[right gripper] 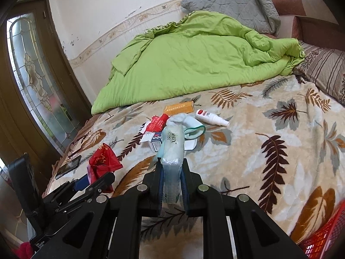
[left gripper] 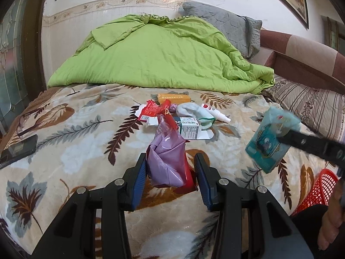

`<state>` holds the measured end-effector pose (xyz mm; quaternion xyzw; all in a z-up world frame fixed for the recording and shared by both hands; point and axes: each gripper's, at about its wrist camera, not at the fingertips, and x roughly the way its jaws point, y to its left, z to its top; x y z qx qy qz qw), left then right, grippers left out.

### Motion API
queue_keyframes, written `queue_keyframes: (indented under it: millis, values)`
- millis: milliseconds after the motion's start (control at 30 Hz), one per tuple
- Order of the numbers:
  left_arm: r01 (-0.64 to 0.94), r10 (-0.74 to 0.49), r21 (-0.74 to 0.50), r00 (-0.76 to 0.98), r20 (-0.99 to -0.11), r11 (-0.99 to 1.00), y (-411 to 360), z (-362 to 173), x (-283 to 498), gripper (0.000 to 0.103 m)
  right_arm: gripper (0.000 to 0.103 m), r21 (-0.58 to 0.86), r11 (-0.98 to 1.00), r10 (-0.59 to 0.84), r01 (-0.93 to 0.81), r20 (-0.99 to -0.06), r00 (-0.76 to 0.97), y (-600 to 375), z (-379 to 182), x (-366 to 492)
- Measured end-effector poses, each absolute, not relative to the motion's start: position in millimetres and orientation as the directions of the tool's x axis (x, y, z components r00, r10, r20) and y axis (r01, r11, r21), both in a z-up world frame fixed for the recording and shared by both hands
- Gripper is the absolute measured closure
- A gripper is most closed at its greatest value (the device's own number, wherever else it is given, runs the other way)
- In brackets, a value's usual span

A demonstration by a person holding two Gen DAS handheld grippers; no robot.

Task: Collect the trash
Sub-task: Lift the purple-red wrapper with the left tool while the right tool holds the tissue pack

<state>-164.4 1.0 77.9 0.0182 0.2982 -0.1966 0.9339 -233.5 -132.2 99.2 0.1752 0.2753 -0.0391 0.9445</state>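
Where trash litter (left gripper: pixel 172 116) lies: leaf-patterned blanket (right gripper: pixel 269 129); green quilt (left gripper: pixel 155 54) beyond

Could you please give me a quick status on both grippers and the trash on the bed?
Left hand-held gripper shut on red-purple wrapper. Right hand-held gripper shut on teal packet. Red basket at right; path clear.

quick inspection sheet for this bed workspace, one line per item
surface: leaf-print blanket on bed
job's things: red wrapper in left gripper; teal packet in right gripper; red basket at the bed's near right edge
clutter: torn boxes, sock, spray bottle, orange box, phone
grippers: both shut on trash
cables: nothing seen
surroundings: green quilt, grey pillow, door
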Motion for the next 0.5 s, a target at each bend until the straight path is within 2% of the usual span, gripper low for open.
queue_keyframes:
  millis: [100,367,500]
  values:
    - [0.380,-0.353,-0.078,0.737,-0.576,0.922,-1,76,-164,0.061,0.088,0.320,0.929,0.029,0.184,-0.560,0.828,-139,87,-227]
    - [0.372,-0.347,-0.085,0.729,-0.589,0.924,-5,85,-168,0.061,0.088,0.396,0.903,0.067,0.166,-0.512,0.857,-158,88,-234]
    - [0.374,-0.347,-0.072,0.748,-0.566,0.925,-10,94,-173,0.061,0.088,0.421,0.893,0.081,0.159,-0.498,0.864,-163,89,-237]
